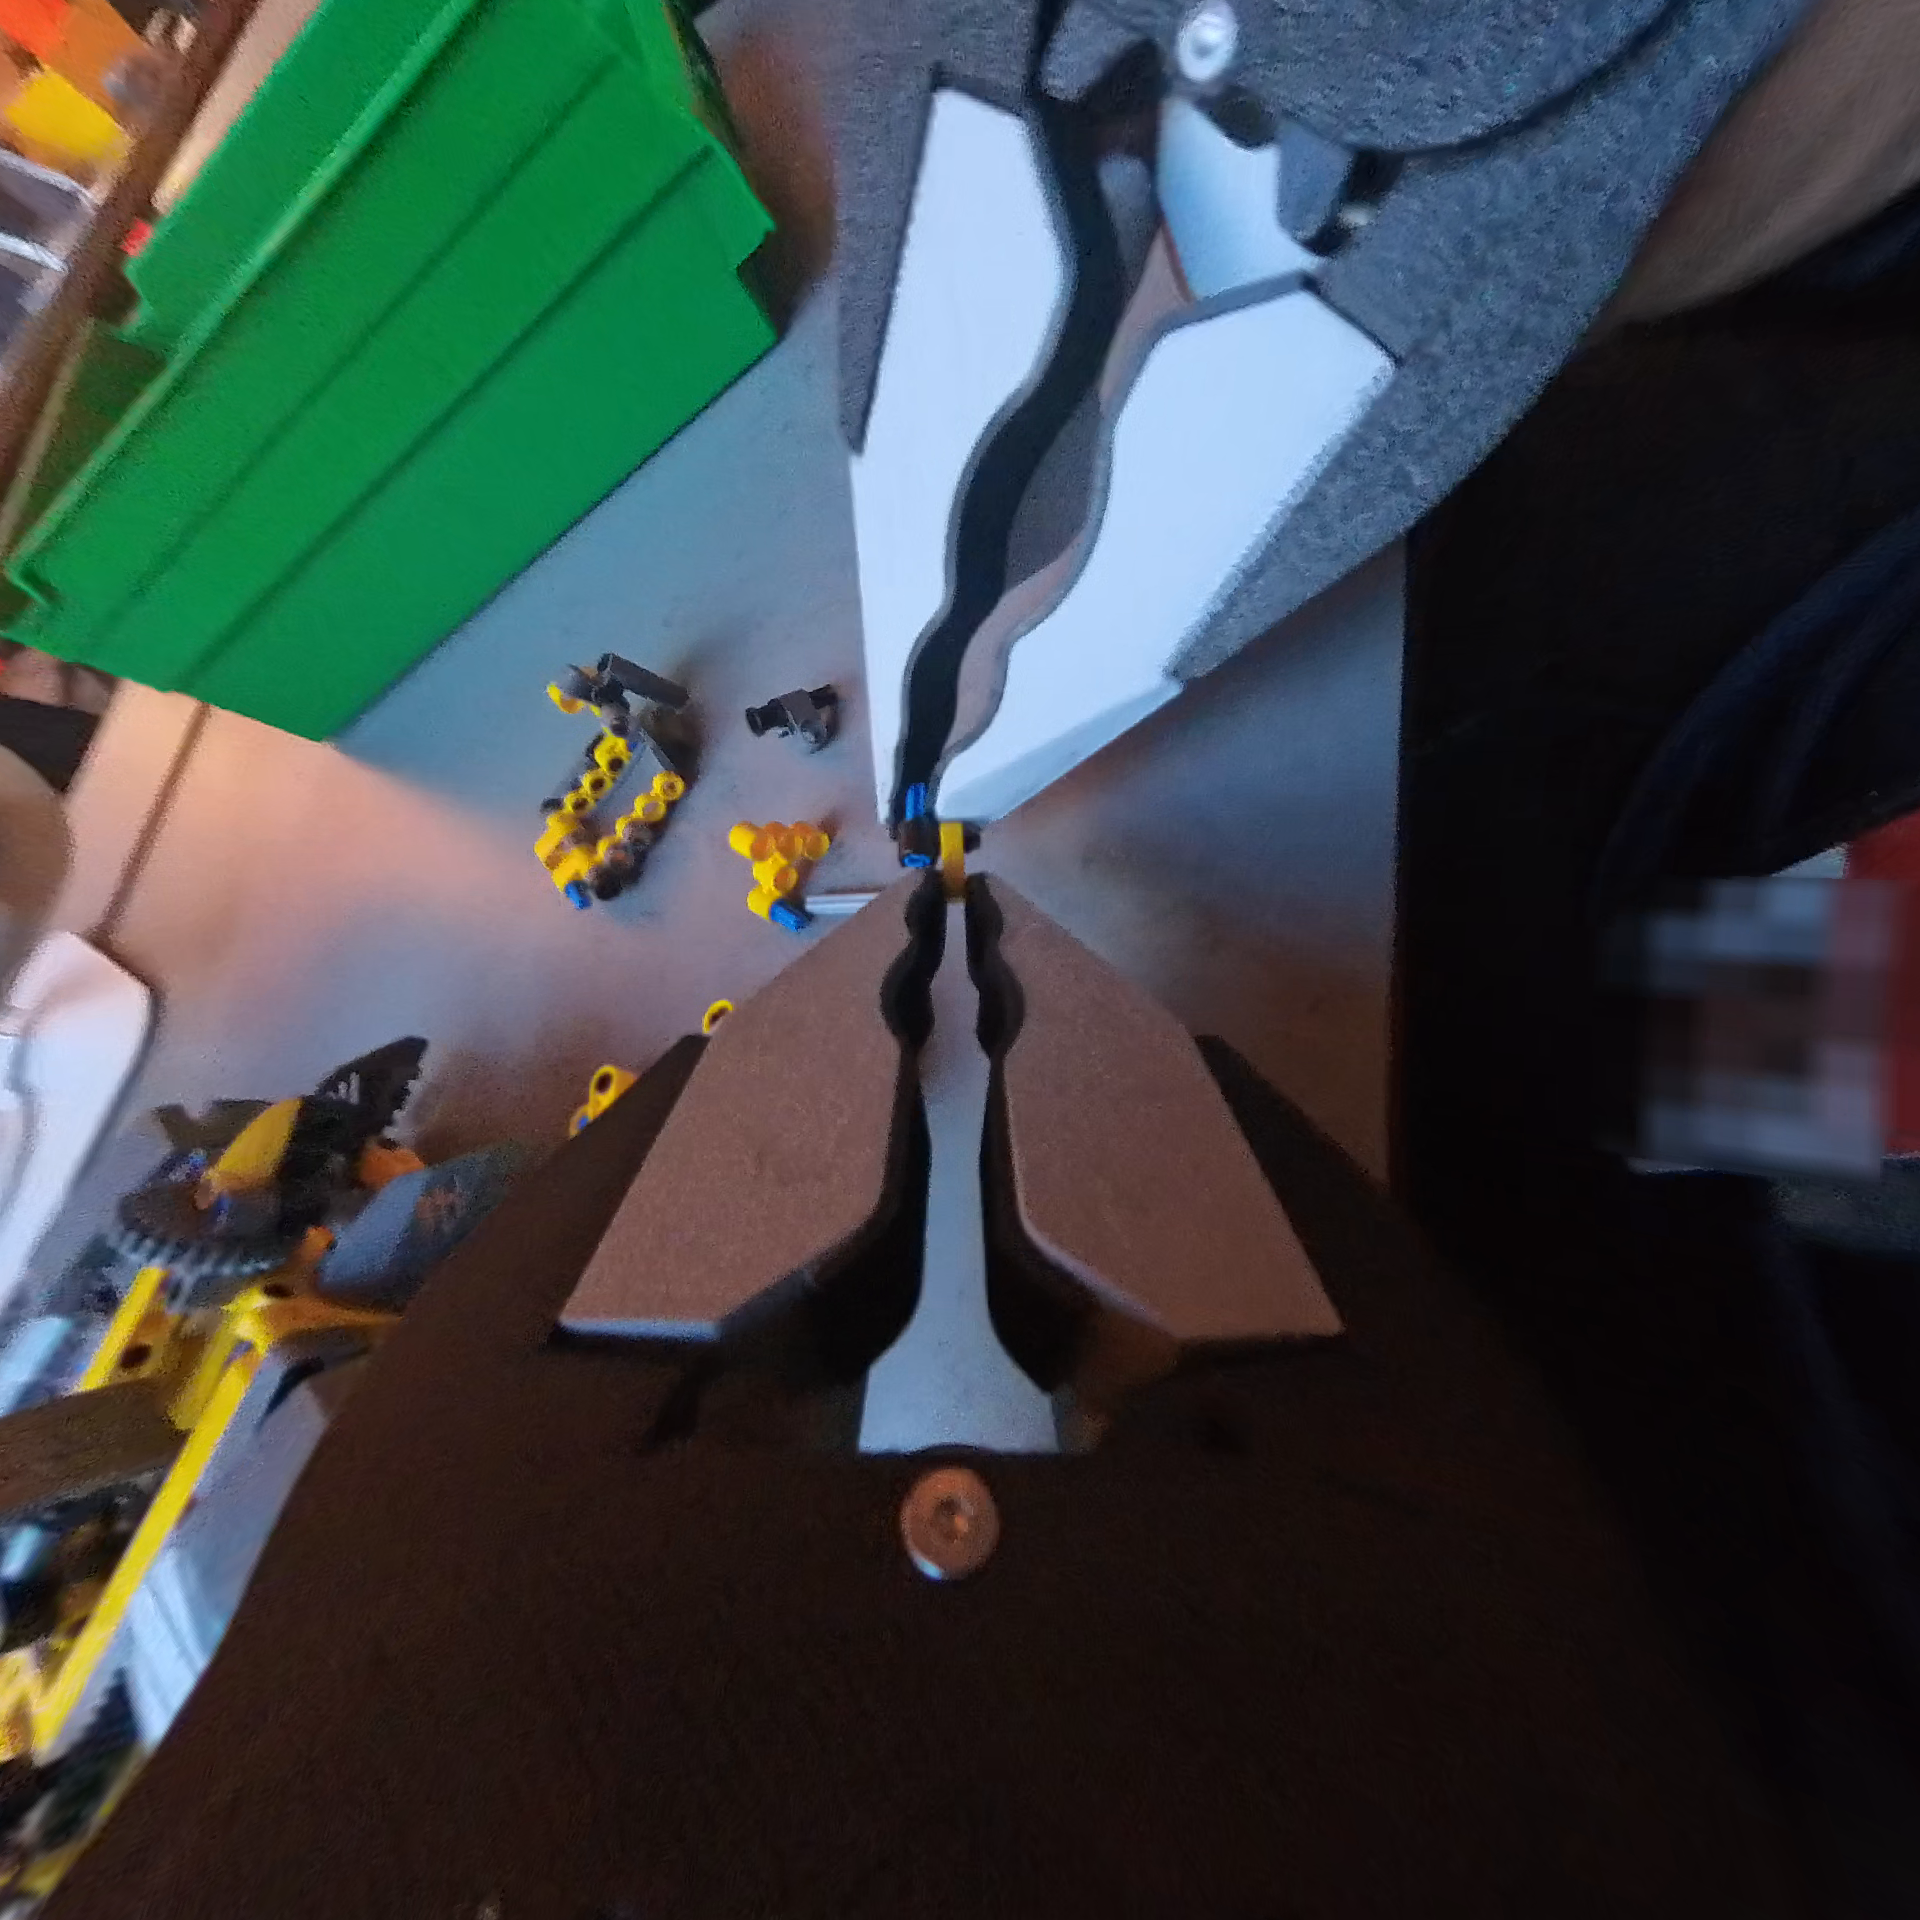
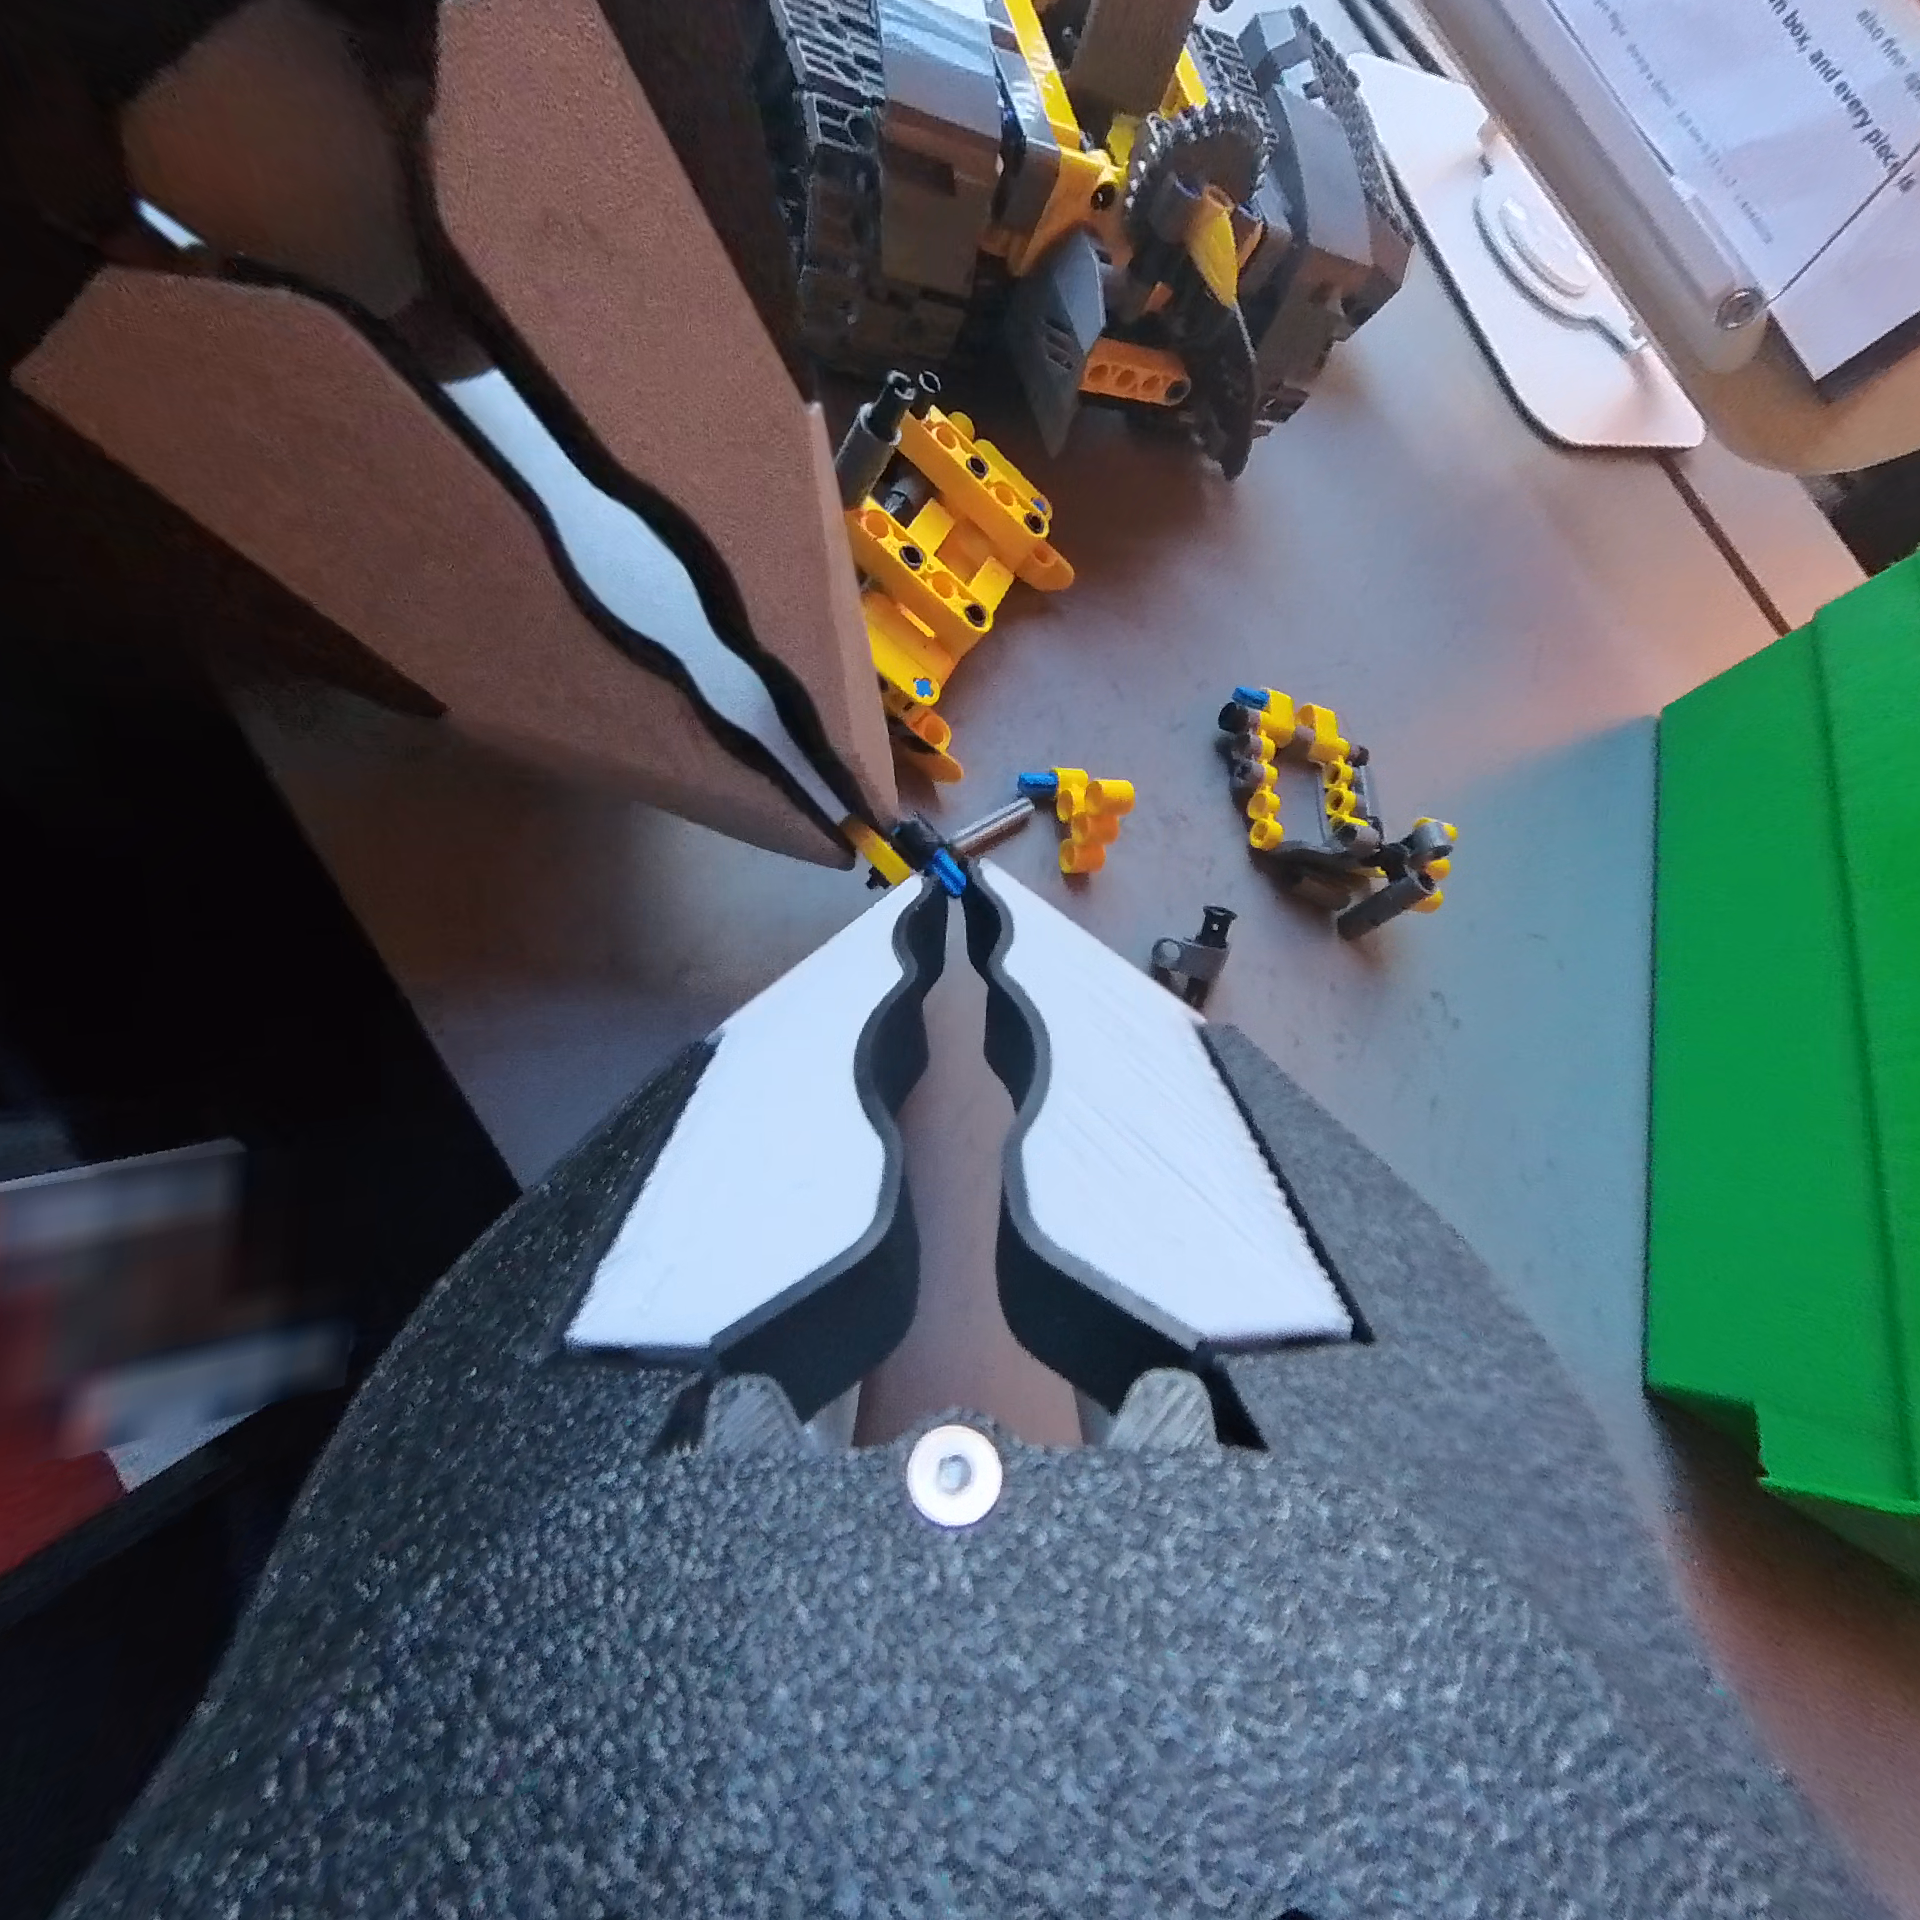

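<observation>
Claws (image 1: 948,878) (image 2: 948,894) pinch one small brick piece (image 2: 914,847).

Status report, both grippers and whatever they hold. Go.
Left gripper shut on yellow piece. Right gripper shut on blue pin, tip to tip with left, black connector between. Loose yellow brick cluster close by on table.

printed white sheet (image 2: 1756,135) at upper right of right wrist view, black text lines, wording withheld

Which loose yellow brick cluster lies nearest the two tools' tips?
The small yellow cluster with a blue pin, just beside the tips; the larger ring-shaped cluster lies farther off, toward the green bin.
</observation>
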Demonstrator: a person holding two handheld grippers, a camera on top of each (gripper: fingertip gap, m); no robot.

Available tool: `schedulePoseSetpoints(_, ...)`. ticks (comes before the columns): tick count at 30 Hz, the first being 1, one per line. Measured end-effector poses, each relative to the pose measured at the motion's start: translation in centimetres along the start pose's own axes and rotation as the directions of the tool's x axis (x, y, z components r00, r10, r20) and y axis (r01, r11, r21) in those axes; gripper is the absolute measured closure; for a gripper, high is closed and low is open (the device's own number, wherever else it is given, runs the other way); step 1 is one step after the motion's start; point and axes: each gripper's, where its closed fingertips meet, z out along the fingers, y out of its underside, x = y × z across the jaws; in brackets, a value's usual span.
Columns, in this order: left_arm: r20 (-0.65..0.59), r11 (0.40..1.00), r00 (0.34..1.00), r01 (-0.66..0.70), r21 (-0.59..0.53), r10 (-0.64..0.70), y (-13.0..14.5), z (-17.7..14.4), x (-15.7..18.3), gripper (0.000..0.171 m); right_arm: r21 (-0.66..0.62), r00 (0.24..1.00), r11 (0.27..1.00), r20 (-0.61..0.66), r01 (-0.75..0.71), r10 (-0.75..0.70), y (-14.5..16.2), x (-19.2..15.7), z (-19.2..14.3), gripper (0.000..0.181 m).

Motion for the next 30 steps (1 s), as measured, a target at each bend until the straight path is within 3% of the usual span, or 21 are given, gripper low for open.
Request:
schedulePoseSetpoints(4,-0.047,0.995,0.994,0.095,0.029,-0.094,-0.3,-0.3,-0.4,0.170,0.030,0.998,0.998,0.025,-0.054,0.053,-0.5,0.2,-0.1,0.181)
schedulePoseSetpoints(9,0.025,0.996,0.996,-0.083,-0.036,0.084,0.3,-0.3,-0.1,0.169,0.009,0.999,0.999,0.026,-0.034,0.034,-0.4,-0.1,0.2,0.181)
schedulePoseSetpoints(15,0.004,1.000,1.000,0.015,-0.006,-0.015,0.2,-0.8,-0.3,0.170,0.029,0.999,0.999,0.022,-0.037,0.037,-0.9,-0.2,0.3,0.181)
schedulePoseSetpoints(23,0.000,0.999,0.999,0.044,0.024,-0.044,0.0,-1.5,-0.4,0.170,0.061,0.997,0.996,0.037,-0.069,0.067,-1.6,-0.3,0.2,0.181)
schedulePoseSetpoints(26,-0.066,0.987,0.987,0.150,0.049,-0.147,0.0,-1.5,-0.3,0.169,0.056,0.996,0.996,0.058,-0.066,0.063,-1.6,-0.5,0.3,0.181)
schedulePoseSetpoints(30,-0.197,0.920,0.911,0.384,0.083,-0.362,-1.0,-2.0,-0.4,0.169,0.097,0.975,0.988,0.199,-0.121,0.100,-1.8,-0.8,-0.4,0.180)
